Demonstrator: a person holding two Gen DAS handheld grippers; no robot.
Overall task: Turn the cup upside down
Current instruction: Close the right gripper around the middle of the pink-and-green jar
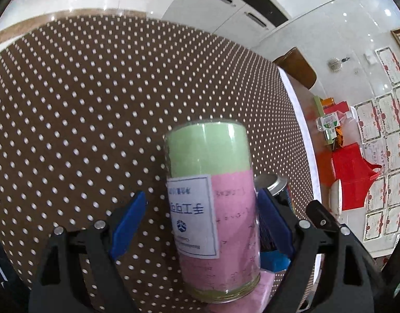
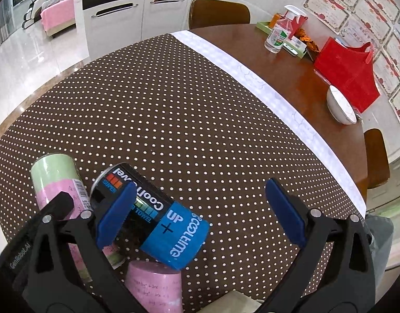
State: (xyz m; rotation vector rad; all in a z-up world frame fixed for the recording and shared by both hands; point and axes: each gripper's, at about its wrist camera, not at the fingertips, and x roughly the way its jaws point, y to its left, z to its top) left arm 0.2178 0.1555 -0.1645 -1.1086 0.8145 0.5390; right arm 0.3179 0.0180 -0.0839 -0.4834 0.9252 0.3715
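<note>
A glass cup [image 1: 213, 206] with green and pink paper inside and a white label stands upside down between the fingers of my left gripper [image 1: 200, 221], which is open; only the right pad [image 1: 274, 219] sits close to the glass. It also shows in the right wrist view [image 2: 57, 182]. A black and blue can-shaped cup [image 2: 153, 219] printed "UP" leans tilted, its blue end resting on a pink cup [image 2: 154, 284]. My right gripper [image 2: 200, 214] is open around it; the left pad [image 2: 116, 214] is in front of it.
The table carries a brown polka-dot cloth [image 2: 186, 120] with a white border. On the bare wood stand a white bowl [image 2: 340, 107], a red bag [image 2: 346, 70] and a spray bottle [image 2: 278, 34]. Chairs and white cabinets [image 2: 137, 7] stand beyond.
</note>
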